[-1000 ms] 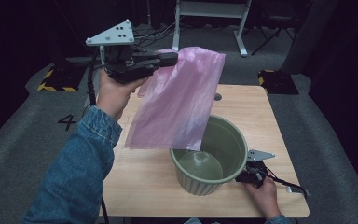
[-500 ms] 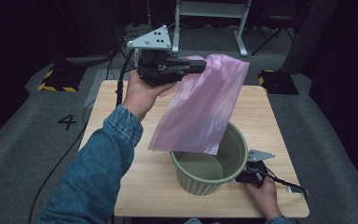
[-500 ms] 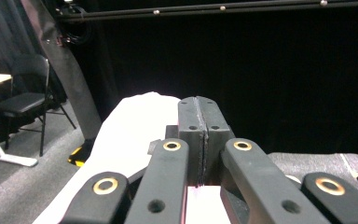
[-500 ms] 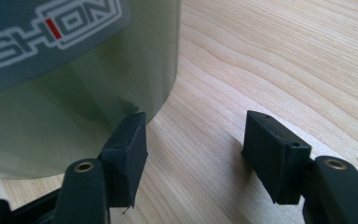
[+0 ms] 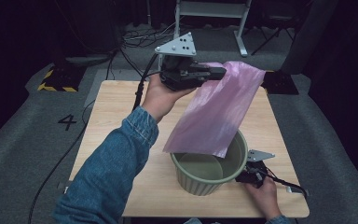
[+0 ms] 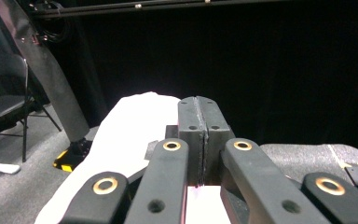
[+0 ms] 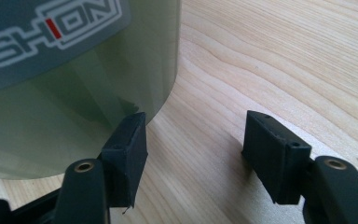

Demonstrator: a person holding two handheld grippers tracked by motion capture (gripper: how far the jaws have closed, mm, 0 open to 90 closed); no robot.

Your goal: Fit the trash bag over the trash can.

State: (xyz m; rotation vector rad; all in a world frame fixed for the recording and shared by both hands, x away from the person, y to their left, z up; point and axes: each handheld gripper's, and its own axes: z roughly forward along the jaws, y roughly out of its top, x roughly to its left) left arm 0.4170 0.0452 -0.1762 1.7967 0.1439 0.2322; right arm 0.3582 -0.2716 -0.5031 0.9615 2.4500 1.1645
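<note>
Pink bag swung over the bin, ready to go in

High view: the left claw (image 5: 214,72), clamped on the top edge of the pink bag (image 5: 216,112), has moved from the bench's far-left side toward its far-middle within the last second, so the bag's lower edge now hangs over the mouth of the green bin (image 5: 209,170) near the bench's (image 5: 112,116) near-right corner; lining the bin looks like the aim.
Left gripper view: jaws pressed together on the bag, a pink strip showing between them.
Right gripper view: the right claw (image 7: 193,154) stands apart, low on the bench just beside the bin's wall, gripping nothing.
</note>
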